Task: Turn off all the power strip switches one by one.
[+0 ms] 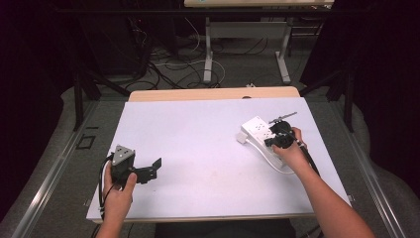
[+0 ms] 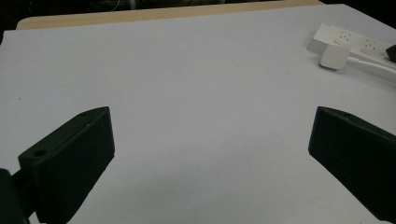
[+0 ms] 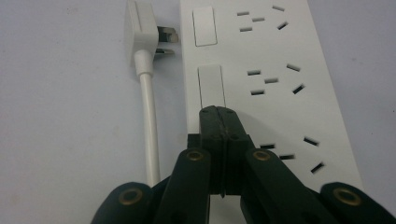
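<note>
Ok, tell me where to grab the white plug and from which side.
Grip the plug across its flat white body, coming from above. It lies on its side on the table beside the power strip, prongs pointing at the strip and cable trailing back, so those ends are poor approaches. Probably clamp the two broad faces.

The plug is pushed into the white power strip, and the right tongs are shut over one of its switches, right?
Not quite. The plug lies on the table beside the white power strip, its prongs bare and not in any socket, as the right gripper view shows. The right tongs are indeed shut, tips over one of its switches.
</note>
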